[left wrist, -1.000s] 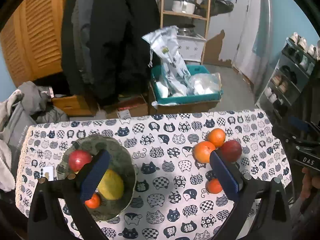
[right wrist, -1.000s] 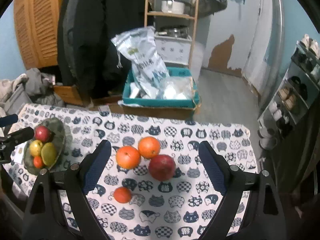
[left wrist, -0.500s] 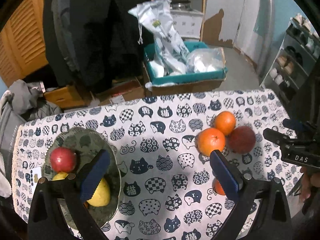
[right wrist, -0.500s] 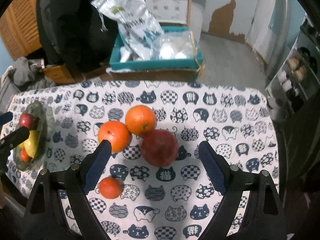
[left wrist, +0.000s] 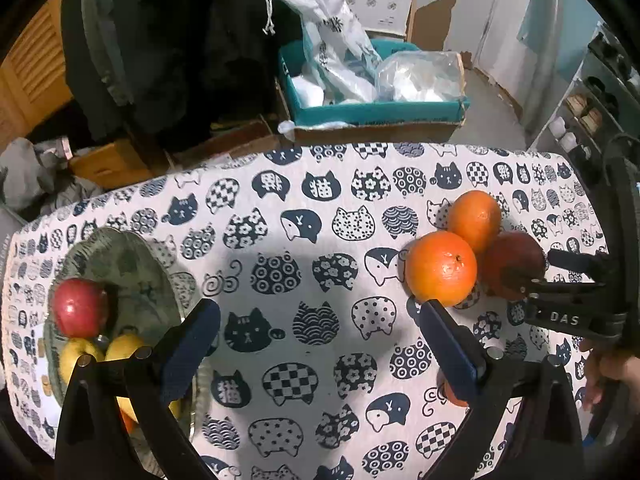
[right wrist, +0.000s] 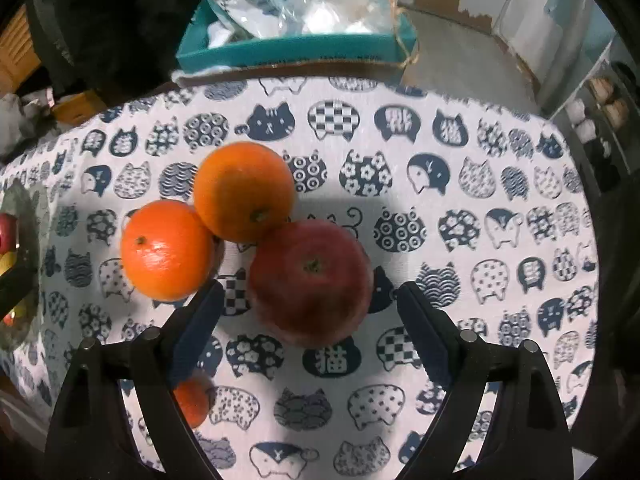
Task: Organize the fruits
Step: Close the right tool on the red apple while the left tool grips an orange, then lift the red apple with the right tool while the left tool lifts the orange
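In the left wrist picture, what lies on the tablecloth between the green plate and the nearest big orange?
Nothing. In the left wrist view, only bare cat-print tablecloth lies between the green plate and the nearest big orange.

Lived-in home, hanging coats (left wrist: 160, 48), shoe rack (left wrist: 592, 92), cat-print tablecloth (left wrist: 320, 240)

oranges (right wrist: 244, 190) behind apple (right wrist: 310, 280) (touching), bowl (left wrist: 120, 264) left

Matt woven tablecloth (right wrist: 460, 184), glossy dimpled oranges (right wrist: 166, 250), smooth dull-skinned apple (right wrist: 310, 280), crinkly plastic bags (left wrist: 416, 76).
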The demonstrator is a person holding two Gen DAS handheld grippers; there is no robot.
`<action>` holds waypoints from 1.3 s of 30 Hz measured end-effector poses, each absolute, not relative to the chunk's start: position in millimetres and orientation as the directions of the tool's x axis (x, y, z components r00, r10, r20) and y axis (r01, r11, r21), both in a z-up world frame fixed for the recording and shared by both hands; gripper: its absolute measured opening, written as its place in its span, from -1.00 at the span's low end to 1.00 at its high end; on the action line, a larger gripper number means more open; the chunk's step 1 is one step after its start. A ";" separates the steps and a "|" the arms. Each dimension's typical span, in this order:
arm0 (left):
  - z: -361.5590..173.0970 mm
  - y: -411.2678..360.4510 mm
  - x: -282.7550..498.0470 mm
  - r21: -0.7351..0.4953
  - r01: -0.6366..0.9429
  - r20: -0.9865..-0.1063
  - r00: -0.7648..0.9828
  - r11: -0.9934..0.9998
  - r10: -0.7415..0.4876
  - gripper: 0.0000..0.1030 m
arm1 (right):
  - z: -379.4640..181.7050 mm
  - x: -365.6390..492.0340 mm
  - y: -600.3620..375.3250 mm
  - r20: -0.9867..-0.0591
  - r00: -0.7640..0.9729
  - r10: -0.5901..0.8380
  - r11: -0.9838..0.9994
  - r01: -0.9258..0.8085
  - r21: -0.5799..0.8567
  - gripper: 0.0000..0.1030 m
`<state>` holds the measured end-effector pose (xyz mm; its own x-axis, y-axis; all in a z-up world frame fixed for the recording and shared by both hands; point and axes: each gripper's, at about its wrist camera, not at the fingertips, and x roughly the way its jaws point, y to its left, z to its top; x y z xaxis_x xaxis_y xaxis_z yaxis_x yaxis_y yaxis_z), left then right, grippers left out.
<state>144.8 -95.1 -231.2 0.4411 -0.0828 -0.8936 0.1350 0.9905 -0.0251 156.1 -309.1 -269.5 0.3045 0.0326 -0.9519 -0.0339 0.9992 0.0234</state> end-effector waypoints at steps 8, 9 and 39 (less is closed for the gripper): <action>-240.1 -104.8 156.1 -0.038 0.145 -0.900 0.424 0.989 -0.097 0.96 | -292.4 158.5 -314.6 -0.958 0.279 0.061 0.998 -0.007 0.061 0.57; -240.9 -106.5 157.1 -0.040 0.148 -0.901 0.422 0.988 -0.100 0.96 | -293.4 159.1 -314.1 -0.958 0.278 0.066 0.998 -0.007 0.067 0.51; -285.2 -200.6 184.6 -0.076 0.290 -0.933 0.318 0.954 -0.171 0.96 | -274.3 140.6 -378.2 -0.937 0.348 -0.010 0.989 0.141 0.042 0.46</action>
<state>184.6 -200.6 -285.2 0.3181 -0.1711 -0.9325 0.2900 0.9540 -0.0761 140.6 -378.2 -274.3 0.3484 -0.0101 -0.9373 0.1408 0.9892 0.0417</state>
